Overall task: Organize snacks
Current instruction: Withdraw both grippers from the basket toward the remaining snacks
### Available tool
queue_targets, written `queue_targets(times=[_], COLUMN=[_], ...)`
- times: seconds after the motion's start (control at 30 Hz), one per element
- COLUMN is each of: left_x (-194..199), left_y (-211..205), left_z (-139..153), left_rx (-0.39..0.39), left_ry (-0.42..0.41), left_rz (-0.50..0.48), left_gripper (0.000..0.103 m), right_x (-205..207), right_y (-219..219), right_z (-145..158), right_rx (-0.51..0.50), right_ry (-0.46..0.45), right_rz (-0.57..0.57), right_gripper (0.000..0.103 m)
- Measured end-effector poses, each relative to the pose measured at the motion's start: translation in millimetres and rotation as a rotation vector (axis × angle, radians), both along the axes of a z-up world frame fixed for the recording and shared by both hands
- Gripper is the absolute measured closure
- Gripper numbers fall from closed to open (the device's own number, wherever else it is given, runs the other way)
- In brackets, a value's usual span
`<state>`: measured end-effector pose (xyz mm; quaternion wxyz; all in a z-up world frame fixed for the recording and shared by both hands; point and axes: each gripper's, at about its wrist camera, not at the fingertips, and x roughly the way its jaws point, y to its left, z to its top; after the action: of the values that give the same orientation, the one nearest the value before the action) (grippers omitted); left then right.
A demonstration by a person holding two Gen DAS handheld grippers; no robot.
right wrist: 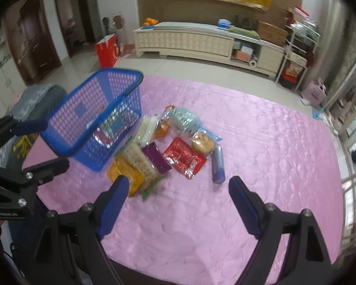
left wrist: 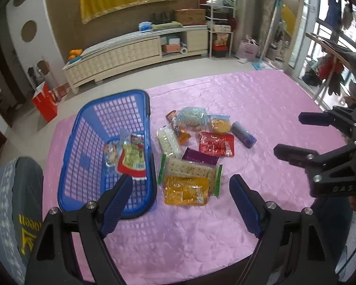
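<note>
A blue plastic basket [left wrist: 140, 109] stands on the pink tablecloth at the left, with a few snack packets [left wrist: 131, 160] inside. It also shows in the right wrist view [right wrist: 66, 123]. Beside it lies a heap of snacks: an orange packet [left wrist: 185, 190], a cracker pack [left wrist: 189, 168], a purple bar [left wrist: 200, 158], a red packet [left wrist: 216, 143], a blue tube [left wrist: 244, 134] and a bun [left wrist: 219, 124]. My left gripper [left wrist: 181, 201] is open and empty, just in front of the orange packet. My right gripper [right wrist: 178, 199] is open and empty, in front of the heap [right wrist: 187, 156].
The pink cloth covers the table [left wrist: 261, 99]. A grey chair back [left wrist: 19, 190] stands at the table's left edge. A cream cabinet [left wrist: 130, 52], a red bag [left wrist: 45, 104] and shelves stand beyond on the floor.
</note>
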<state>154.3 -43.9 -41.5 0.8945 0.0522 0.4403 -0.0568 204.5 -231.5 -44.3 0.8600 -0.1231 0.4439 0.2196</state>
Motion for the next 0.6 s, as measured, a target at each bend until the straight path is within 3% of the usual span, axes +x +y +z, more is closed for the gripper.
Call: queue_targets(times=[0.2,0.6], left_x=[-27,-53], left_y=[8,64], left_z=[-27,-83], left_rx=[-0.033,-0.142], left_ry=[0.001,0.086], left_rz=[0.108,0.299], left_gripper=[0.021,0.021], right_x=[-4,-12], right_y=[19,87], right_z=[-30,-92], right_rx=[0.035,-0.098], right_ry=[0.023,0.057], right_rz=[0.134,0.354], right_gripper=[0.014,0.014])
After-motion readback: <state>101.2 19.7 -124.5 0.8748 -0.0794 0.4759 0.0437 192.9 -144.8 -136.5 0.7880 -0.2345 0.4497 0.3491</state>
